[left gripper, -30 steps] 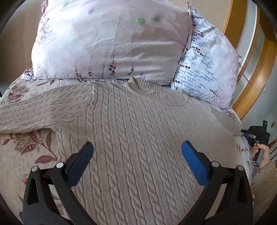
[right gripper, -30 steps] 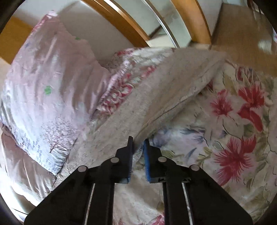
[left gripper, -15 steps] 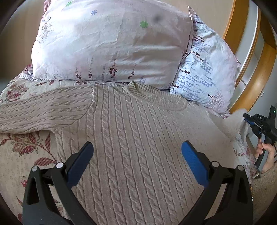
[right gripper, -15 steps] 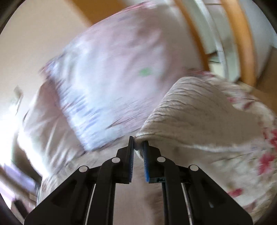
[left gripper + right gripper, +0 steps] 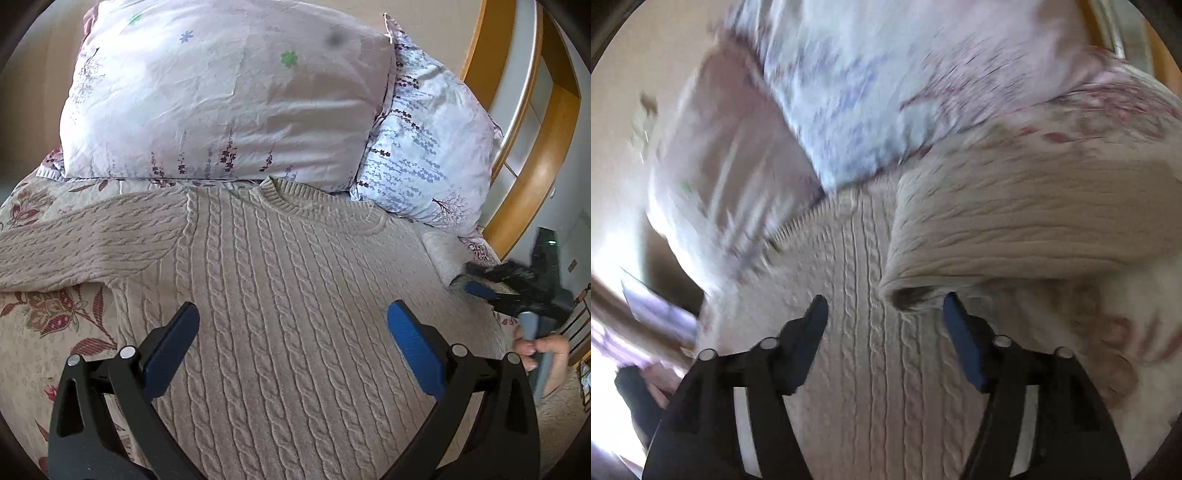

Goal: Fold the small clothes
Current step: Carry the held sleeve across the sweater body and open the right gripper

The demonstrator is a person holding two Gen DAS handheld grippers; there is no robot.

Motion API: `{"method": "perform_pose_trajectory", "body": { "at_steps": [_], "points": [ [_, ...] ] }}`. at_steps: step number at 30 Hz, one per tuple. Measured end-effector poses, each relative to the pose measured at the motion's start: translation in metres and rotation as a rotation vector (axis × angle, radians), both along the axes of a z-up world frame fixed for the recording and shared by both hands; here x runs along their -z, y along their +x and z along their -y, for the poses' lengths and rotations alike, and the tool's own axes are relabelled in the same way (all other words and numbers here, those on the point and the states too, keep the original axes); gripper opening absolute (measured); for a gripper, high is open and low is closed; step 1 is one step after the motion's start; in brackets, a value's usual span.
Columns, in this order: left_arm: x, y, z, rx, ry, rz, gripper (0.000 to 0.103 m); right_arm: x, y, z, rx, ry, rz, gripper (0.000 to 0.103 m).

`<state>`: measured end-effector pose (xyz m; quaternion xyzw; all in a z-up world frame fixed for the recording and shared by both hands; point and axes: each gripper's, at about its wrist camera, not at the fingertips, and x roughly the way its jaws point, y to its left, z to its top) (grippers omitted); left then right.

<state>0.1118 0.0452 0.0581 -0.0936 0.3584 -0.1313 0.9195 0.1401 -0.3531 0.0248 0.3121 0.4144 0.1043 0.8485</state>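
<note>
Sweater: the cable-knit sweater (image 5: 280, 302) lies flat, front up, on the floral bedspread (image 5: 40, 332), its collar (image 5: 317, 206) just under the pillows.
Right sleeve: I read the right sleeve (image 5: 1027, 236) as brought in over the body for the first fold; its cuff (image 5: 912, 295) sits between my right-side fingers, the pads clear of it.
Right gripper: the right gripper (image 5: 882, 332) has its jaws opening, the cuff in the gap and no longer pinched. From the left wrist camera it shows at the sweater's right edge, a hand (image 5: 543, 350) on its handle.
Left gripper: I hold the left gripper (image 5: 291, 343) wide apart and empty above the sweater's middle, probably so it is ready to pin the body or take the other side.
Left sleeve: the left sleeve (image 5: 85, 243) is spread outward over the bedspread, not yet folded.
Surroundings: a pink pillow (image 5: 225, 92) and a blue-sprigged pillow (image 5: 428, 147) crowd the collar; a wooden headboard (image 5: 532, 177) curves behind.
Obstruction: the pillows leave little room past the neckline, so I judge folds should run away from them.
Blur: the right wrist picture is smeared, so the cuff's exact lie is uncertain.
</note>
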Motion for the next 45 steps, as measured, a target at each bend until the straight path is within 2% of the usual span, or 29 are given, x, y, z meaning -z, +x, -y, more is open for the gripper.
{"method": "perform_pose_trajectory", "body": {
  "at_steps": [3, 6, 12, 13, 15, 16, 18, 19, 20, 21, 22, 23, 27, 30, 34, 37, 39, 40, 41, 43, 45],
  "points": [
    [0.002, 0.002, 0.001, 0.007, -0.011, 0.000, 0.101, -0.006, -0.015, 0.044, 0.125, 0.121, -0.001, 0.067],
    [0.006, 0.007, 0.004, 0.000, -0.004, -0.006, 0.101, 0.012, -0.023, 0.090, 0.280, 0.271, -0.062, 0.066],
    [0.014, 0.015, 0.009, -0.018, 0.045, -0.032, 0.101, 0.038, -0.032, 0.131, 0.470, 0.358, -0.122, 0.062],
    [0.015, 0.015, 0.009, -0.018, 0.047, -0.035, 0.101, 0.040, -0.031, 0.137, 0.493, 0.356, -0.116, 0.057],
    [0.015, 0.015, 0.009, -0.020, 0.058, -0.037, 0.101, 0.039, -0.028, 0.141, 0.531, 0.326, -0.100, 0.055],
    [0.015, 0.015, 0.008, -0.020, 0.061, -0.035, 0.101, 0.039, -0.026, 0.144, 0.552, 0.303, -0.090, 0.054],
    [0.014, 0.015, 0.006, -0.023, 0.062, -0.030, 0.101, 0.037, -0.018, 0.148, 0.580, 0.229, -0.085, 0.047],
    [0.014, 0.014, 0.005, -0.024, 0.063, -0.028, 0.101, 0.036, -0.019, 0.151, 0.585, 0.192, -0.091, 0.038],
    [0.013, 0.014, 0.004, -0.025, 0.063, -0.025, 0.101, 0.034, -0.015, 0.153, 0.587, 0.150, -0.095, 0.025],
    [0.011, 0.012, 0.002, -0.024, 0.061, -0.015, 0.101, 0.030, -0.010, 0.151, 0.584, 0.100, -0.095, 0.018],
    [0.009, 0.011, 0.001, -0.022, 0.056, -0.004, 0.101, 0.022, -0.006, 0.148, 0.568, 0.053, -0.076, 0.012],
    [0.008, 0.010, -0.001, -0.021, 0.051, 0.005, 0.101, 0.012, -0.003, 0.143, 0.543, 0.024, -0.045, 0.011],
    [0.000, 0.004, -0.010, 0.002, -0.037, 0.075, 0.101, -0.042, 0.008, 0.101, 0.400, -0.079, 0.130, 0.010],
    [-0.003, 0.004, -0.015, 0.014, -0.095, 0.092, 0.101, -0.075, 0.021, 0.053, 0.253, -0.076, 0.234, 0.010],
    [-0.005, 0.004, -0.018, 0.009, -0.120, 0.080, 0.101, -0.092, 0.048, -0.028, 0.039, -0.059, 0.289, 0.010],
    [-0.005, 0.003, -0.023, 0.003, -0.150, 0.071, 0.101, -0.082, 0.068, -0.096, -0.124, -0.023, 0.270, 0.010],
    [-0.005, 0.004, -0.027, -0.002, -0.181, 0.057, 0.101, -0.065, 0.079, -0.137, -0.242, 0.003, 0.217, 0.010],
    [-0.005, 0.005, -0.029, -0.002, -0.197, 0.048, 0.101, -0.051, 0.085, -0.163, -0.309, -0.003, 0.157, 0.013],
    [-0.005, 0.007, -0.031, -0.004, -0.212, 0.036, 0.101, -0.040, 0.089, -0.179, -0.352, -0.010, 0.108, 0.022],
    [-0.005, 0.010, -0.034, -0.002, -0.241, 0.010, 0.101, -0.024, 0.091, -0.192, -0.397, 0.011, 0.030, 0.034],
    [-0.007, 0.013, -0.036, 0.009, -0.262, -0.008, 0.101, -0.020, 0.084, -0.176, -0.366, 0.081, 0.024, 0.049]
  ]
}}
